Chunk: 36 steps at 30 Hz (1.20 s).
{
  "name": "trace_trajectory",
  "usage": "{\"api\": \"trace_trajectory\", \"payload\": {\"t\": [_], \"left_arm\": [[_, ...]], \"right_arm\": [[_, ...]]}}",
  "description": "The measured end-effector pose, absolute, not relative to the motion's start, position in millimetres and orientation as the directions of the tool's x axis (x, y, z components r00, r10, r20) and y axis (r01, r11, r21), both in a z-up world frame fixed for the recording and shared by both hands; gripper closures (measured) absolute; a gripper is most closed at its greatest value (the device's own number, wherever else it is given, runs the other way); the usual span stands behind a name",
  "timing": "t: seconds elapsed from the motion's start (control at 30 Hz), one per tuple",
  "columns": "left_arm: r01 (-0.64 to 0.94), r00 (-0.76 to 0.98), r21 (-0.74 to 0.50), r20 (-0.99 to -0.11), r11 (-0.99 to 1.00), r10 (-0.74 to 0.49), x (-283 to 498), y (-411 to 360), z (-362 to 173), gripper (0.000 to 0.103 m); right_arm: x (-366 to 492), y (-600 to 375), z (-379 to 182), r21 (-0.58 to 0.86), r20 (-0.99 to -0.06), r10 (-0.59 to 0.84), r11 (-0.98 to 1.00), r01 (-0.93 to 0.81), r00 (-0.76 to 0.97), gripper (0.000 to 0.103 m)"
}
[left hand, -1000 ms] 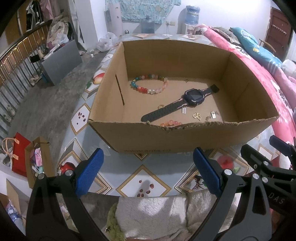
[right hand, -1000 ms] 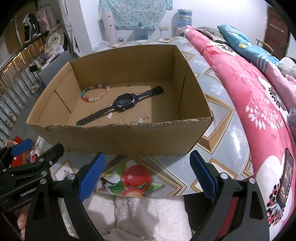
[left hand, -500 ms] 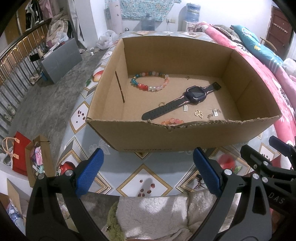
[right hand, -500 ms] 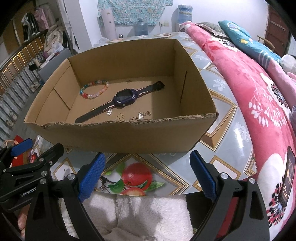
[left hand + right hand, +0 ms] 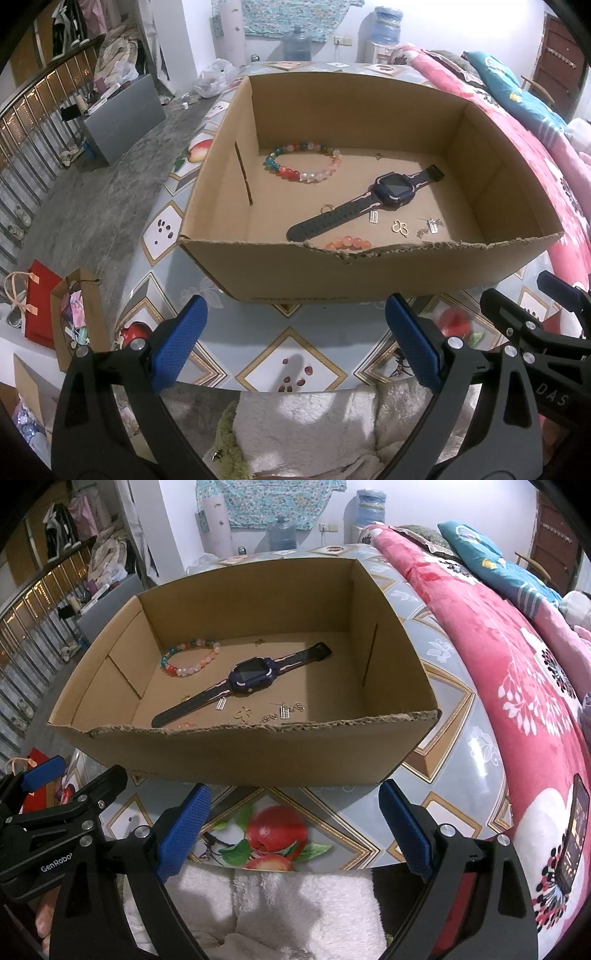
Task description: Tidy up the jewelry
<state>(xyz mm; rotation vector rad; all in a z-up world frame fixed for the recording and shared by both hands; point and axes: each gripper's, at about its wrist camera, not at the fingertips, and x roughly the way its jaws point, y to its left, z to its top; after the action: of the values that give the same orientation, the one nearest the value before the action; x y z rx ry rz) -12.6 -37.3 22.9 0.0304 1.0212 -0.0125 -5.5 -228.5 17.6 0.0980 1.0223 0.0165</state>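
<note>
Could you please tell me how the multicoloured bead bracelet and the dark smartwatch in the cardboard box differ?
The multicoloured bead bracelet forms a closed loop; the dark smartwatch lies stretched out straight, its strap unfastened. The bracelet is a string of round translucent beads; the smartwatch has a flat perforated strap and rectangular face. Both rest flat and apart on the floor of the cardboard box.

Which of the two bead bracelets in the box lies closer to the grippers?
The small orange bracelet, against the torn near wall of the box; the multicoloured bracelet lies near the far wall.

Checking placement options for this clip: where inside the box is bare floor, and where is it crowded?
Bare floor lies along the cardboard box's left wall, beside the multicolored bead bracelet, and in the far right corner beyond the watch. Crowded: the near edge, with orange beads and small charms.
</note>
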Motion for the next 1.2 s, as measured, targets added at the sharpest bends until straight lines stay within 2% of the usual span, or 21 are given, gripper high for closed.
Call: {"api": "trace_trajectory", "payload": {"t": [1.2], "left_arm": [[0.023,0.52,0.019,-0.854,1.0,0.004,-12.6,-34.3,21.5,0.01]], "right_arm": [[-4.3,-226.2,16.9,0.089,-0.854,0.06,0.995,0.032,0.517,0.013]]}}
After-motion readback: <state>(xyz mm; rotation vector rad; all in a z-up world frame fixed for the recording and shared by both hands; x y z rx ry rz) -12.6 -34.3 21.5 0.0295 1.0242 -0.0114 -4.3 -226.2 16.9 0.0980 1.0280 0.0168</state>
